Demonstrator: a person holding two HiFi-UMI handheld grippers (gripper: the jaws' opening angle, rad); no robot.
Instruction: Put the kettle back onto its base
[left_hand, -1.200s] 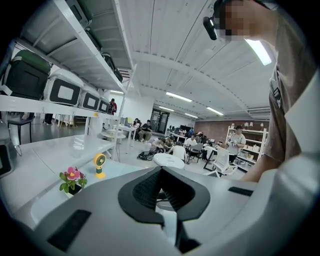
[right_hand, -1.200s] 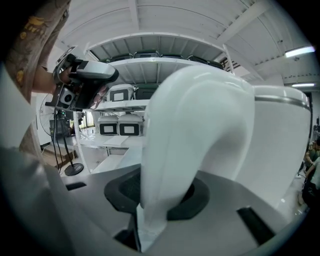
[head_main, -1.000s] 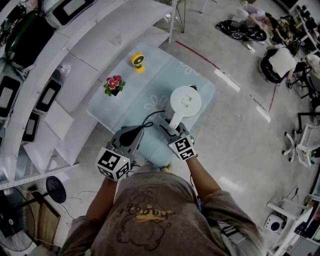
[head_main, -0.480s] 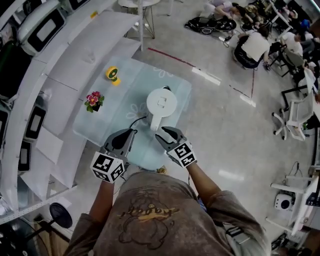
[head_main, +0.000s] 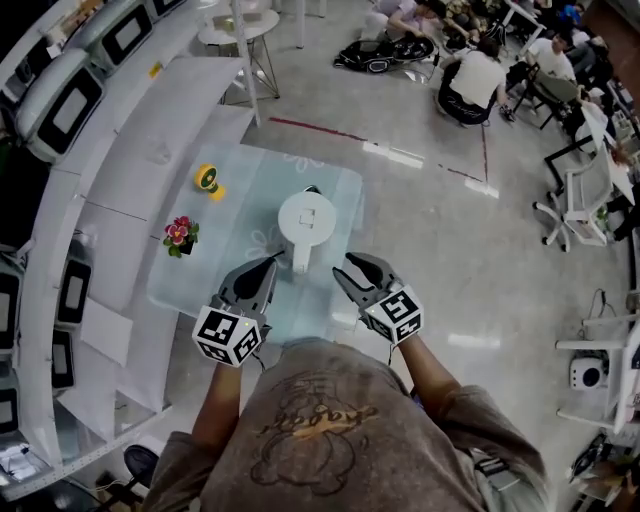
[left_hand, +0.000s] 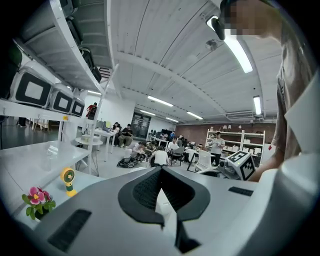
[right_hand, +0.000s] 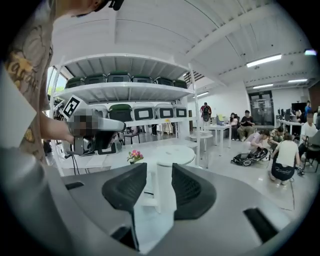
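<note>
The white kettle (head_main: 307, 218) stands on the pale blue table (head_main: 335, 190), its handle (head_main: 300, 262) pointing at me. Whatever is under it is hidden from above. My right gripper (head_main: 347, 266) hovers just right of the handle and clear of it. Its jaws are wide apart and closing, with nothing between them. In the right gripper view the kettle (right_hand: 172, 155) shows farther off, through the gap of that gripper (right_hand: 159, 167). My left gripper (head_main: 271, 264) hangs left of the handle with its tips together. In the left gripper view that gripper (left_hand: 161, 172) holds nothing.
A small pot of flowers (head_main: 179, 236) and a yellow toy fan (head_main: 208, 180) stand at the table's left side. White shelves (head_main: 120, 140) with dark cases run along the left. A round table (head_main: 235, 30) and seated people (head_main: 470, 80) are farther off on the floor.
My right gripper has left the kettle's handle and drawn back and up. The left gripper has also pulled back a little. The kettle stays standing on the table.
</note>
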